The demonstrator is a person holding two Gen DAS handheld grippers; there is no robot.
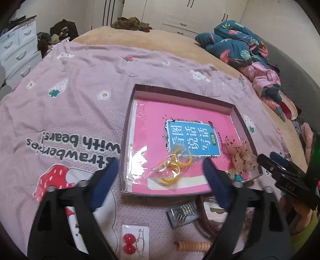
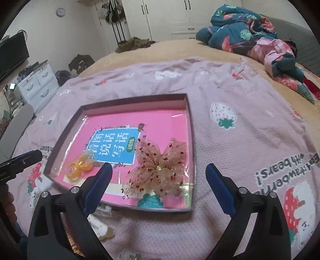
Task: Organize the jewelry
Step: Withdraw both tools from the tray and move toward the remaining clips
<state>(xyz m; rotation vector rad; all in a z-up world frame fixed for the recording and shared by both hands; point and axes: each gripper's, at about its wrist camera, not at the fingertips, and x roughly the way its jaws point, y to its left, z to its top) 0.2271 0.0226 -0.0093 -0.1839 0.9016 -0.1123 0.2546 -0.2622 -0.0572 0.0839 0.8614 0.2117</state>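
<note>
Above the box [image 2: 191,140], both grippers' jaws apart.

Both cameras sat just behind their own jaws and looked forward and steeply down at a bed covered by a mauve strawberry-print quilt [image 1: 80,96].

The left wrist view came in from the near left of a shallow cardboard tray lined with a pink book [image 1: 128,128], close enough that its wide-set blue-padded left gripper [image 1: 160,176] framed the tray's near edge. The right gripper [image 1: 280,166] showed at that picture's right edge.

The right wrist view looked from the tray's near right corner, equally close.

Both views shared the tray, the quilt, the white wardrobe doors [image 2: 168,16] and a crumpled teal floral duvet [image 2: 240,30] beyond.
</note>
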